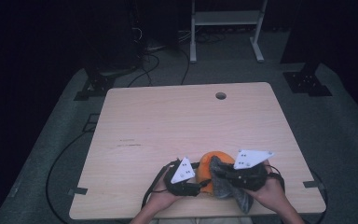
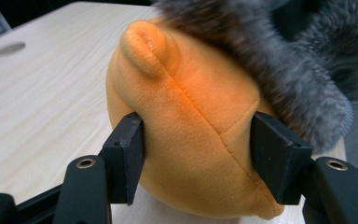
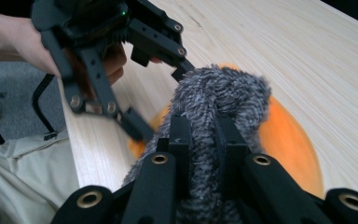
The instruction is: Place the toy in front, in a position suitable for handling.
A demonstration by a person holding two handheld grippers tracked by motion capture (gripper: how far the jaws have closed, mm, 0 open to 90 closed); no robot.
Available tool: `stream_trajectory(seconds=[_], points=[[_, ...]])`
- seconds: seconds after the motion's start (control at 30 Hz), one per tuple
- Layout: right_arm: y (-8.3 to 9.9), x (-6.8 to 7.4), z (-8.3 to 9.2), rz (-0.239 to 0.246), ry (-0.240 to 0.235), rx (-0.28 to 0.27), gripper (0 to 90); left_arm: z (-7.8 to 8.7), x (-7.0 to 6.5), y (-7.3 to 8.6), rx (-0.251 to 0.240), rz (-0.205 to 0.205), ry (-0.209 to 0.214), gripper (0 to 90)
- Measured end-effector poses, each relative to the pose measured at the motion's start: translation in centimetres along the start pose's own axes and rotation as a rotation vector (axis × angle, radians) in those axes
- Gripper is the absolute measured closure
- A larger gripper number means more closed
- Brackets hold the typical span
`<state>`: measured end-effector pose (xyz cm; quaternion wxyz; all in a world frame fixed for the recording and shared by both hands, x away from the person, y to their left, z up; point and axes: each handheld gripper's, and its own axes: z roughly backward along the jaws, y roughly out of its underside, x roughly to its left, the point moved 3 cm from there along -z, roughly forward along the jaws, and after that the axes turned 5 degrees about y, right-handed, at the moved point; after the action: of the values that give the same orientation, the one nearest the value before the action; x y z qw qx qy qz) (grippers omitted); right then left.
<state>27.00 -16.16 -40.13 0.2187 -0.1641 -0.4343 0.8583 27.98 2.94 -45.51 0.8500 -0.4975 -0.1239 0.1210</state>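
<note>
Jaws clamp orange plush (image 2: 191, 135); grey fur (image 2: 279, 70) atop.

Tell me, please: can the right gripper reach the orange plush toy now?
Probably not directly. The right gripper has its jaws shut on the grey fuzzy cloth, which drapes over the orange plush toy; the left gripper already clamps that toy.
</note>
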Motion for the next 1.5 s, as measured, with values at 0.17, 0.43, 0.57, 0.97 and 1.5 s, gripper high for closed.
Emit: stream_trajectory(seconds=[0.17, 0.43, 0.57, 0.97, 1.5], points=[[0.6, -0.2, -0.8, 0.004, 0.01, 0.048, 79.2, 0.1, 0.9, 0.1, -0.049, 0.174, 0.072, 25.0], [-0.5, 0.0, -0.3, -0.018, -0.015, -0.017, 78.5, 0.0, -0.3, -0.4, -0.023, 0.042, 0.003, 40.3], [0.2, -0.6, -0.3, -0.002, -0.006, 0.032, 79.1, 0.1, 0.2, -0.1, -0.033, 0.073, 0.026, 38.6], [0.7, -1.8, 0.4, -0.064, -0.012, 0.032, 79.1, 0.3, 0.4, -0.1, -0.032, 0.11, 0.072, 32.6], [1.6, -3.1, 0.9, -0.102, -0.004, 0.062, 79.4, 0.5, 0.6, -0.1, -0.041, 0.103, 0.063, 43.5]])
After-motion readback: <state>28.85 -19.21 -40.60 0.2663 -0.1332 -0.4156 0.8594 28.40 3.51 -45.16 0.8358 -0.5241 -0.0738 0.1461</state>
